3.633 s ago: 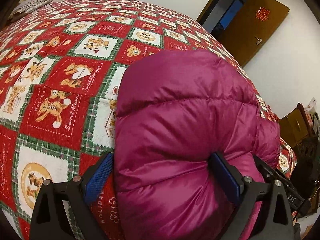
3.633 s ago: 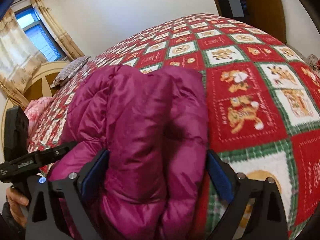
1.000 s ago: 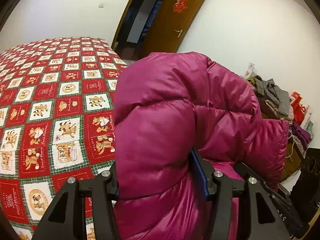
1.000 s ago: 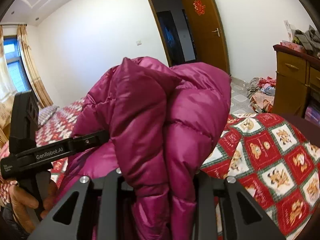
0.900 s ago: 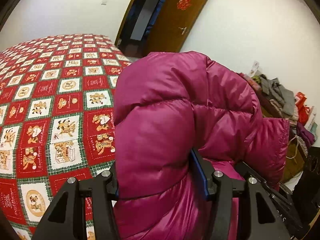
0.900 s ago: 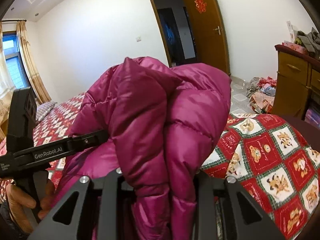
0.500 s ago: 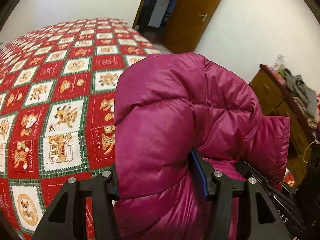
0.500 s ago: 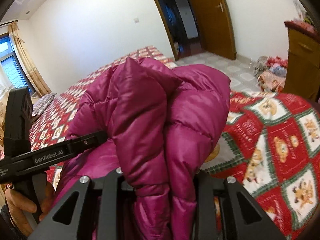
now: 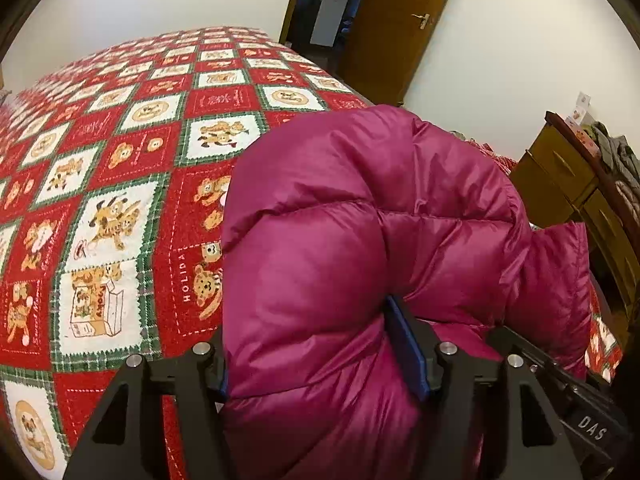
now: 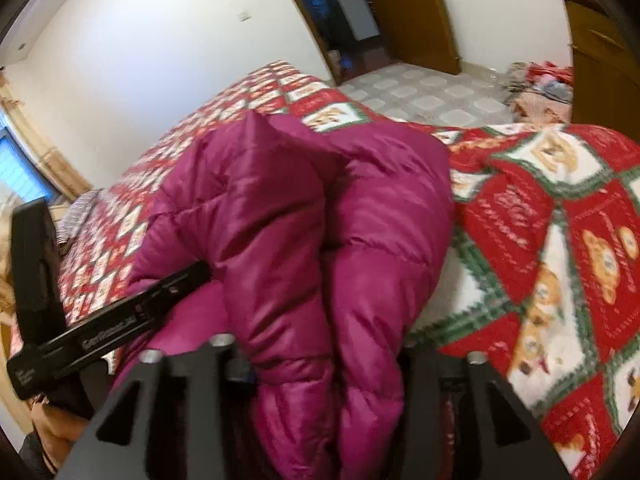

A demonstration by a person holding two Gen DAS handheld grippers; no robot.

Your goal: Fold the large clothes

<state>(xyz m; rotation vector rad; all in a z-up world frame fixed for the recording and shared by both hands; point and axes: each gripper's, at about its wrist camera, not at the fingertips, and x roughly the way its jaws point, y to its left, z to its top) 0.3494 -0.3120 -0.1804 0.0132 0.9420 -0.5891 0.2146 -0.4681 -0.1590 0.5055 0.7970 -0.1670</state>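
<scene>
A thick fold of the down jacket (image 9: 360, 248) is clamped by the left gripper (image 9: 324, 364); its jaws are held partly apart by the padding squeezed between them, and the blue pad (image 9: 406, 350) of one finger is seen pressed into the fabric. In the right wrist view another bunched fold of the same jacket (image 10: 304, 240) is pinched by the right gripper (image 10: 324, 364), whose black fingers are set apart only by the thickness of the stuffed cloth. The body of the left gripper (image 10: 108, 324) is seen at the left of that view, lying against the jacket, with the hand (image 10: 56, 432) that holds it below.

The jacket is made of shiny magenta fabric, quilted into puffy, rounded bands by stitched seams, and it is gathered into a bulky rounded bundle in front of both cameras, over the near part of the bed. Whether its underside rests on the bedspread (image 9: 120, 184) cannot be told. The bedspread is soft-looking and patterned with red and white squares bearing bears and dogs, framed in green plaid.

A brown wooden door (image 9: 384, 28) stands open in the white wall, and a wooden cabinet (image 9: 576, 192) stands at the right, beside the bed.
</scene>
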